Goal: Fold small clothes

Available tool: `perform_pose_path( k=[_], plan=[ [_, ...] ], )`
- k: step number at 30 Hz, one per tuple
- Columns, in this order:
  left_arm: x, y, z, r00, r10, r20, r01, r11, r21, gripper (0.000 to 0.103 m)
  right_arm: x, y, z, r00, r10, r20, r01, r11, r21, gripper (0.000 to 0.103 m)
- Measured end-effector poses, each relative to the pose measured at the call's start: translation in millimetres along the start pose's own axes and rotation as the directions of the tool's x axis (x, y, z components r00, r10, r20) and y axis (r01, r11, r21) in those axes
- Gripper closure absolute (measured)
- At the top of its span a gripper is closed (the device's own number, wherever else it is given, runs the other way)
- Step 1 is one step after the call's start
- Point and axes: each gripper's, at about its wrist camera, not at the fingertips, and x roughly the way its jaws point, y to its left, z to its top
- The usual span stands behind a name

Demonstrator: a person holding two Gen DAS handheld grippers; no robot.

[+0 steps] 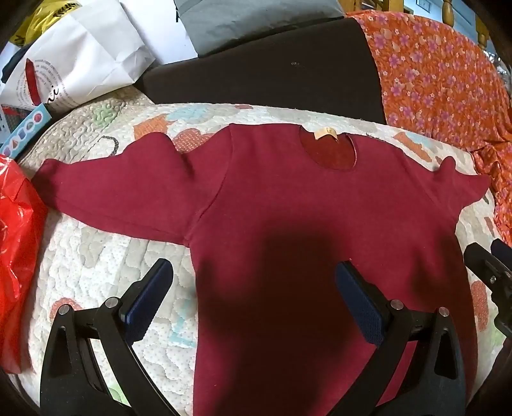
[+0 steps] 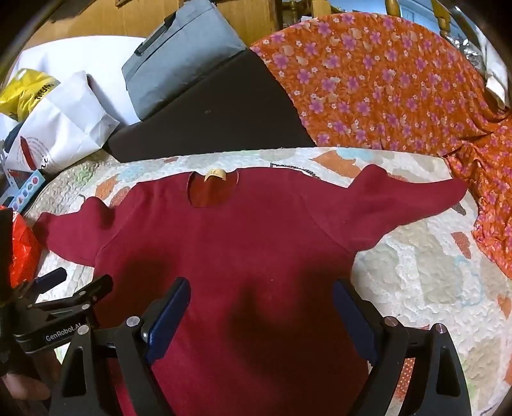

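A small dark red long-sleeved shirt (image 1: 288,204) lies flat and face up on a quilted mat (image 1: 96,265), neck hole with a tan label (image 1: 325,133) at the far side, both sleeves spread outward. My left gripper (image 1: 254,272) is open and empty above the shirt's lower left body. My right gripper (image 2: 260,292) is open and empty above the shirt (image 2: 230,243) at its lower right body. The left gripper also shows at the left edge of the right wrist view (image 2: 64,288). The shirt's hem is hidden below both views.
A red plastic bag (image 1: 16,249) lies left of the mat. White paper bags (image 1: 73,67) and a grey bag (image 1: 249,22) sit behind, on a dark surface (image 1: 272,73). An orange flowered cloth (image 1: 441,80) covers the right side.
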Motion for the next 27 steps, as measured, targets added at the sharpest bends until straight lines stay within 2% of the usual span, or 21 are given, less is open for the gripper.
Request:
perform_pose_path(
  k=[13,27],
  plan=[
    [2.8,3.1,0.0,1.000,0.010,-0.004,-0.010,1.000,-0.005,0.001,16.4,7.3,-0.3,0.998,0.000,-0.056,0.002,0.999,0.038,0.014],
    [7.5,7.6,-0.4,1.000,0.010,-0.014,-0.011,1.000,-0.010,0.001,29.5,19.0,-2.2,0.994,0.004,-0.109,-0.003,1.000,0.005,0.014]
  ],
)
